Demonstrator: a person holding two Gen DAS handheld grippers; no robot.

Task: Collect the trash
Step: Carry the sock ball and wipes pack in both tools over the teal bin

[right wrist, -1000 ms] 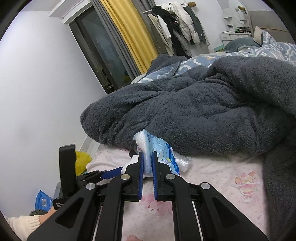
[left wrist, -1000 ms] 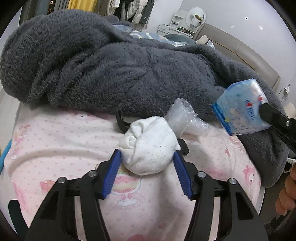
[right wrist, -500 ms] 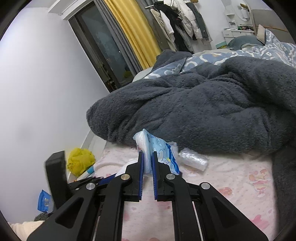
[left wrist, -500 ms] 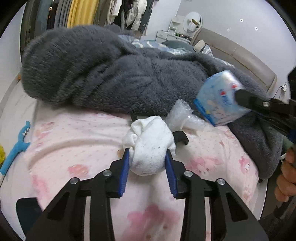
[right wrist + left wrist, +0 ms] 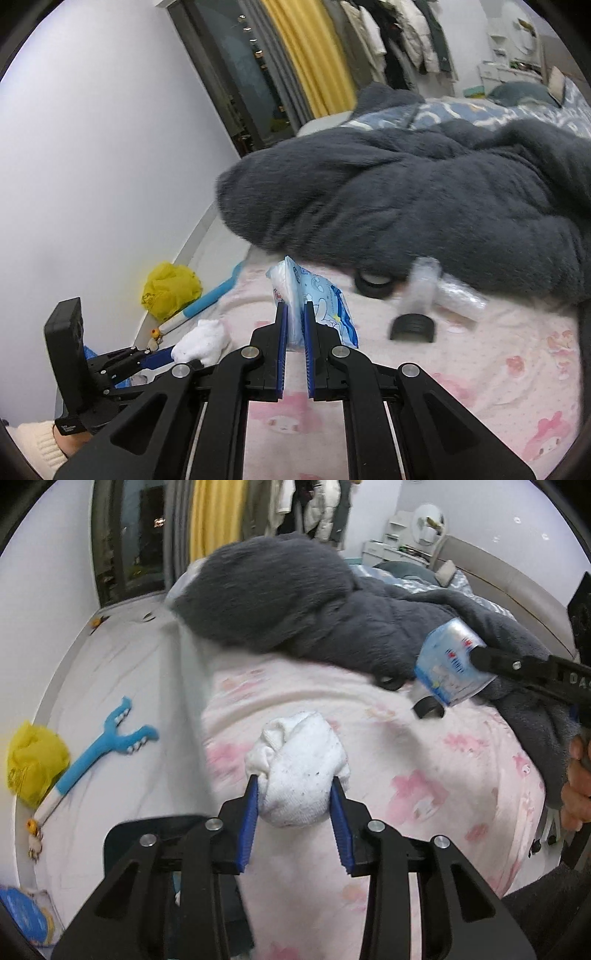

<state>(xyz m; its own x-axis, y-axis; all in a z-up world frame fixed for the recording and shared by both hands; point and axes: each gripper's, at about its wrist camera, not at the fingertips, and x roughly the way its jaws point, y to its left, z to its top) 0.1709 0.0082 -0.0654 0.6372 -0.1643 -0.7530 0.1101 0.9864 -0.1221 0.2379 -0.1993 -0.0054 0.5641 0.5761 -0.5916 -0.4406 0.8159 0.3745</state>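
Jaws of the left gripper (image 5: 295, 797) are pinching a balled white sock (image 5: 297, 766) between the blue pads, low centre of the left wrist view; the sock is hanging clear above the pink sheet (image 5: 406, 738). Jaws of the right gripper (image 5: 295, 321) are pressing together on a blue tissue pack (image 5: 314, 299), centre of the right wrist view; the pack is sticking up and to the right out of the pads.

Left view: the right gripper with the pack (image 5: 448, 664) is showing at the right edge, in front of the grey blanket (image 5: 314, 594) that is lying heaped across the upper middle of the bed. A hand (image 5: 576, 779) is gripping the handle at the far right. On the floor at left a blue toy (image 5: 107, 742) is lying beside a yellow bag (image 5: 33, 764).

Right view: the left gripper and sock (image 5: 201, 339) are sitting lower left, over the bed's edge. A clear plastic wrapper (image 5: 454, 295) is lying on the sheet against the blanket's edge, right of centre, with a black ring (image 5: 373, 284) just to its left and a black clip-like piece (image 5: 413, 326) below it; all three are blurred.
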